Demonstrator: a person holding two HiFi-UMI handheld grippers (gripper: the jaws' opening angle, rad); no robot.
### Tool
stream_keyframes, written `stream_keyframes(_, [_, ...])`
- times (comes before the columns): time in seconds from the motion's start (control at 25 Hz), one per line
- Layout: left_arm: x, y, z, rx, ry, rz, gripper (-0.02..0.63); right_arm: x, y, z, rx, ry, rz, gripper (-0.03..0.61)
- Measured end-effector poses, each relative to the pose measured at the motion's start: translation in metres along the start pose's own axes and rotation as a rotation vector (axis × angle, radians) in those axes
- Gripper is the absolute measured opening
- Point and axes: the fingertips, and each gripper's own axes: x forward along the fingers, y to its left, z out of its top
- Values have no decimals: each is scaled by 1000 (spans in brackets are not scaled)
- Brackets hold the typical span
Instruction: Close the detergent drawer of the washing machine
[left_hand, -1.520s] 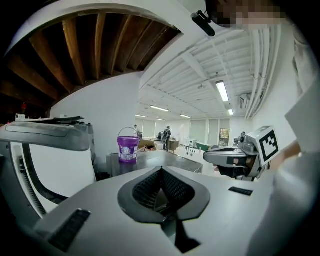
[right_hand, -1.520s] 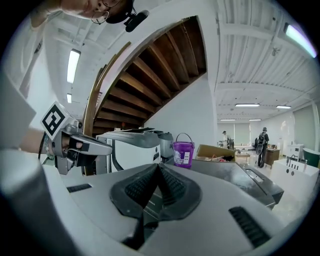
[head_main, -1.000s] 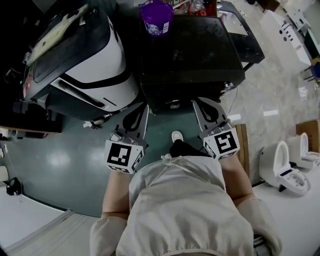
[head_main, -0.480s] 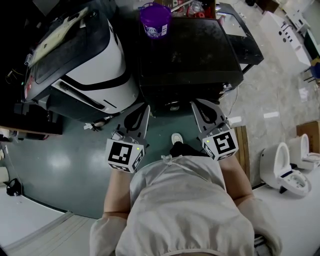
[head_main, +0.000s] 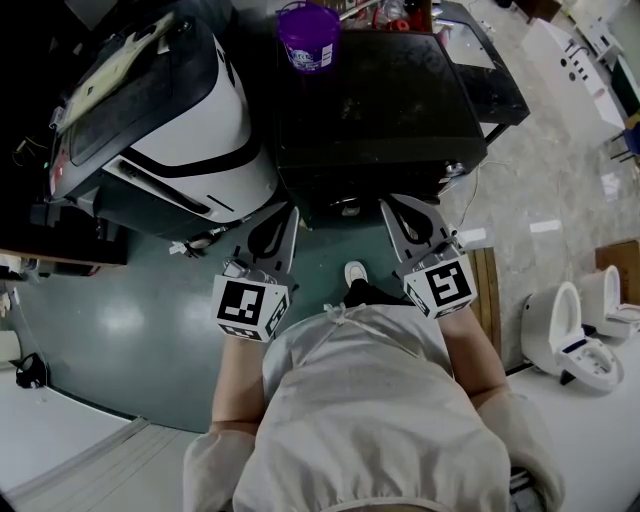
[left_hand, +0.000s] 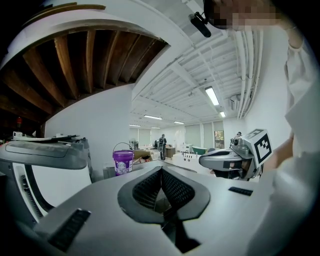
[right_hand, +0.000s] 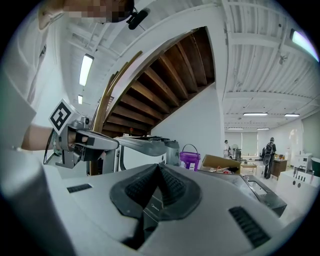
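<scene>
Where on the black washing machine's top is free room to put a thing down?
The washing machine top is bare almost everywhere, right of and nearer than the purple bucket at its far left corner. Clutter crowds only behind the far edge.

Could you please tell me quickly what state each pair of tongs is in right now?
Left tongs: closed, tips together, holding nothing.
Right tongs: closed, tips together, holding nothing.
</scene>
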Motion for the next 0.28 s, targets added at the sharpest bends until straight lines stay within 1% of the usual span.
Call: stream_keyframes(0.28, [2, -2, 4, -6, -9, -6, 18, 2, -1, -3, 12, 15, -7, 2])
